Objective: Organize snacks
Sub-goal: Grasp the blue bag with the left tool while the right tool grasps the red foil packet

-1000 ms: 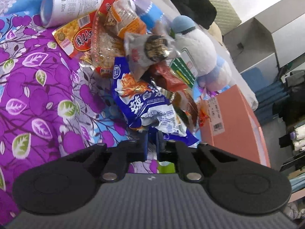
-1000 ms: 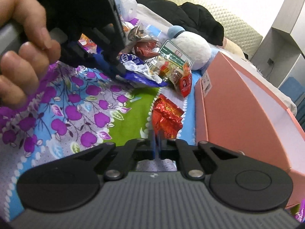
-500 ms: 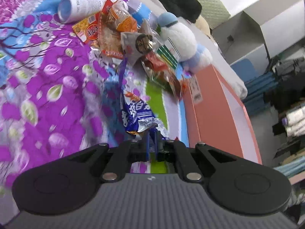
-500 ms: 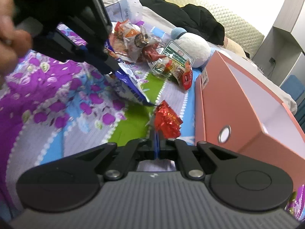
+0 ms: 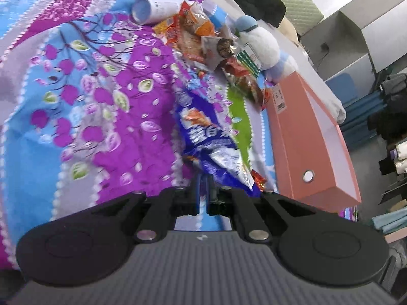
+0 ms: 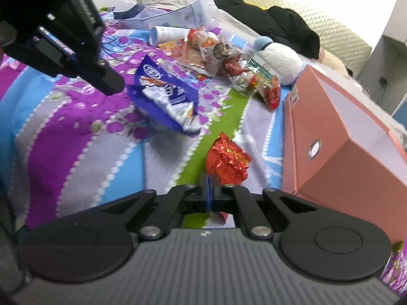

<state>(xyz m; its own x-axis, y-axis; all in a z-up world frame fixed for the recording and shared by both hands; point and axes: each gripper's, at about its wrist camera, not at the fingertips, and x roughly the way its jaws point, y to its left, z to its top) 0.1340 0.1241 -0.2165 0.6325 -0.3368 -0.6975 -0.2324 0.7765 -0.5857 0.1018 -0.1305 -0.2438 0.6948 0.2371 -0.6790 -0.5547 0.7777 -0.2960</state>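
A blue snack bag hangs in front of my left gripper, whose jaws stand a little apart around the bag's end; in the right wrist view the bag looks loose below the left gripper. My right gripper is shut on the edge of a red foil snack beside the open pink box. A pile of snack packets lies further back on the flowered bedspread.
The pink box stands on the right of the bed. A white and blue plush toy, a white can, a plastic bag and a black jacket lie behind the pile. Grey furniture stands beyond the bed.
Both grippers have pulled back and up from the pile. The blue bag came away from the pile with the left gripper and now sags from it, seemingly slipping free. The red snack stays in the right gripper.
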